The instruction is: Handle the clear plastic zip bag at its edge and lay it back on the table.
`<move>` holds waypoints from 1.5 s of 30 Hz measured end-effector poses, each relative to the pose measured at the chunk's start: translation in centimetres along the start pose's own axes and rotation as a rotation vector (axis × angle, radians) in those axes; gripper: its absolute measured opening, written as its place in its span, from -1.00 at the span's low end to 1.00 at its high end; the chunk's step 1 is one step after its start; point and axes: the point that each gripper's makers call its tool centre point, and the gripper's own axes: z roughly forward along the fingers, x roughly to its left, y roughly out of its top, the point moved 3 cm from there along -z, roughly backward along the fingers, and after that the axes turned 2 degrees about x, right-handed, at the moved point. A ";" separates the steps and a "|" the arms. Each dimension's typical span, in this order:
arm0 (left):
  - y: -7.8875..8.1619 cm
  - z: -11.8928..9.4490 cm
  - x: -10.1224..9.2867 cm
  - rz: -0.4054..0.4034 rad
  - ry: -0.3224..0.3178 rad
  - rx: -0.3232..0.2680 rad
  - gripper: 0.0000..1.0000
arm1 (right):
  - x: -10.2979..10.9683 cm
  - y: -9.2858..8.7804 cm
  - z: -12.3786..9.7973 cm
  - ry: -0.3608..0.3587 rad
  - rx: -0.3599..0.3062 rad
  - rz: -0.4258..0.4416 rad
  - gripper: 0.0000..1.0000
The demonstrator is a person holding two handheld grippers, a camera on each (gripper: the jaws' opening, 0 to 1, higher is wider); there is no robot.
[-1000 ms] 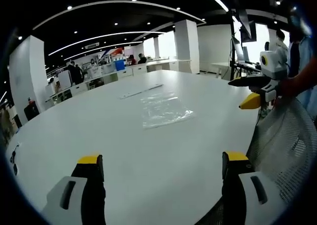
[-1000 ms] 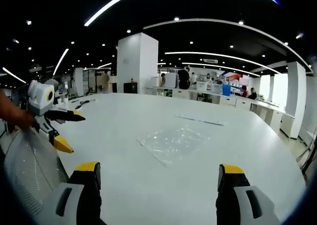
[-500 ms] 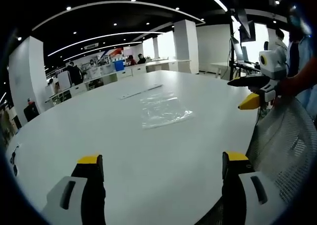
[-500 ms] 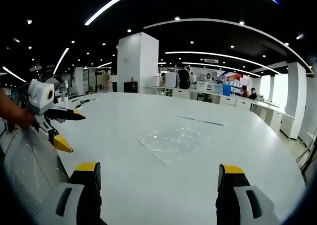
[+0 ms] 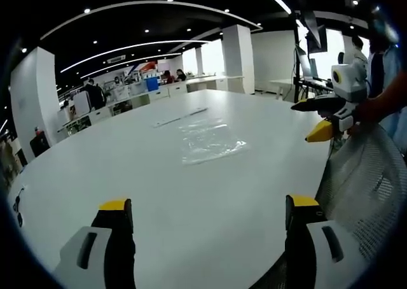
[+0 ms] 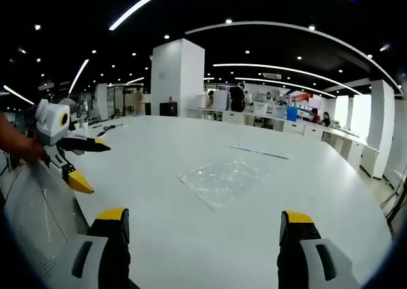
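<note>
1. In the left gripper view, your clear plastic zip bag lies flat on the white tabletop, far ahead of the left tool and slightly right of centre. It is see-through and crinkled, with glints of light on its surface; nothing touches it.
2. Your left tool stands wide open and empty, its yellow-tipped jaws well apart over the near tabletop, well short of the bag.
3. At the right of this view your right tool hangs over the tabletop's right edge, its jaws spread and holding nothing. Just below it is a grey mesh chair back.
4. A thin pale strip lies on the tabletop just beyond the bag, apart from it. The room is a large open office with white pillars, curved ceiling lights and desks along the far wall.
5. In the right gripper view, the bag sits flat on the tabletop, ahead and near the centre, beyond the right tool, whose jaws are parted and empty.
6. At the left of this view your left tool is over the tabletop's left edge, jaws apart, with your hand behind it and the mesh chair back below.
7. The pale strip lies farther off, beyond the bag. People stand at distant desks; a white pillar rises behind the tabletop. Nothing lies between either tool and the bag.
</note>
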 end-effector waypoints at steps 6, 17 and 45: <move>-0.1 0.0 0.0 0.000 -0.002 0.004 0.97 | -0.2 -0.1 0.0 -0.002 -0.002 0.002 0.98; -0.1 0.1 -0.2 0.000 -0.007 0.011 0.97 | 0.2 0.0 -0.2 -0.003 0.004 -0.002 0.98; -0.4 0.2 -0.2 0.000 -0.007 0.021 0.98 | 0.5 -0.3 -0.1 0.008 0.044 -0.035 0.93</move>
